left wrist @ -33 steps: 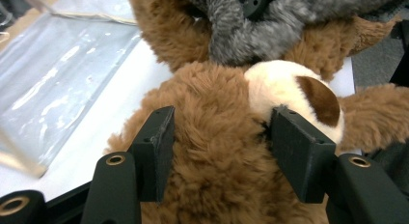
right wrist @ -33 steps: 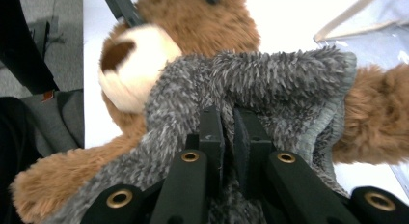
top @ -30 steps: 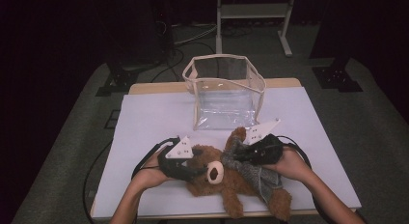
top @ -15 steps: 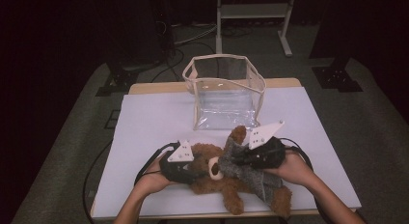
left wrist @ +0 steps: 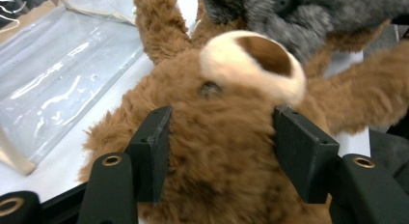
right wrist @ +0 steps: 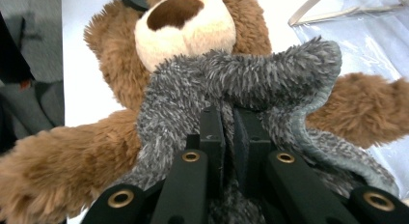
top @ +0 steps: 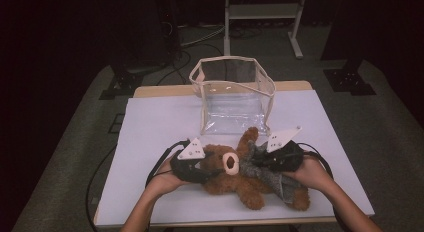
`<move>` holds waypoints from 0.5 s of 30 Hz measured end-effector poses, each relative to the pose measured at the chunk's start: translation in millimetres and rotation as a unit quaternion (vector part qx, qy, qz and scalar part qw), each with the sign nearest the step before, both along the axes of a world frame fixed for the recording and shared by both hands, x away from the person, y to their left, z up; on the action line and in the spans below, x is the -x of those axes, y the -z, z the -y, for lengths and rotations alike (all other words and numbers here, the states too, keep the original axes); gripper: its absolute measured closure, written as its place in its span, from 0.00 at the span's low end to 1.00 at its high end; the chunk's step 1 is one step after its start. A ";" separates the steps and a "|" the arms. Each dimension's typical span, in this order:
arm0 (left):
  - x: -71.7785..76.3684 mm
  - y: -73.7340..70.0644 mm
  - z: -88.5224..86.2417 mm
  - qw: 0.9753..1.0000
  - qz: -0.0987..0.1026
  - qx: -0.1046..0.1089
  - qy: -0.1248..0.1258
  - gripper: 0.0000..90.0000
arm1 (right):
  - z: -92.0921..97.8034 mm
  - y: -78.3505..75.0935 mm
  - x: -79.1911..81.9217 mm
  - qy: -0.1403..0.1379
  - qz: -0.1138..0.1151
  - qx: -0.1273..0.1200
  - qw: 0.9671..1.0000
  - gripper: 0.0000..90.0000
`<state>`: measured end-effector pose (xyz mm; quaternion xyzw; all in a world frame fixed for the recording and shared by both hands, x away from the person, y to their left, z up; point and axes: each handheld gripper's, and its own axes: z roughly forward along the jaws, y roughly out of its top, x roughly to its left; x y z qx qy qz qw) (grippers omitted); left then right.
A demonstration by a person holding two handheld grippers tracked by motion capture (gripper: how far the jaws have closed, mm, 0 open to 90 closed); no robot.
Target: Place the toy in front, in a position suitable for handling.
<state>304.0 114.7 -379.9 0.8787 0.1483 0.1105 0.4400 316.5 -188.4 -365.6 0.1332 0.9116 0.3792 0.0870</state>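
Observation:
A brown teddy bear (top: 227,181) lies on its back on the white table (top: 160,122), near the front edge. My left gripper (top: 202,168) is shut on the bear's head (left wrist: 226,137), one jaw pressing into each side just behind the cream snout (left wrist: 251,64). A grey fuzzy garment (top: 270,177) drapes over the bear's body. My right gripper (top: 260,159) is shut on the garment's upper edge (right wrist: 241,84), with its jaws almost touching, just below the snout (right wrist: 188,26). Both brown arms stick out from under the grey fabric.
A clear plastic bag with beige trim (top: 235,107) stands open-topped behind the bear, mid-table. A metal stand (top: 262,12) and cables (top: 195,37) are on the floor beyond the table. Bare table lies left and right of the bear.
My right gripper has drawn the grey garment's edge up the bear's body toward its snout. My left gripper shifted slightly and keeps its hold on the head.

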 end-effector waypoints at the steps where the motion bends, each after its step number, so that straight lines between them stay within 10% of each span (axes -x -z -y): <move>1: 0.4 -0.8 -2.2 1.000 0.003 -0.006 0.002 0.44 | 1.1 0.6 -2.6 0.002 -0.005 -0.005 1.000 0.92; 15: -8.1 12.1 -0.7 1.000 0.004 -0.023 -0.011 0.52 | -19.6 -26.2 0.1 -0.023 0.012 -0.040 0.999 0.92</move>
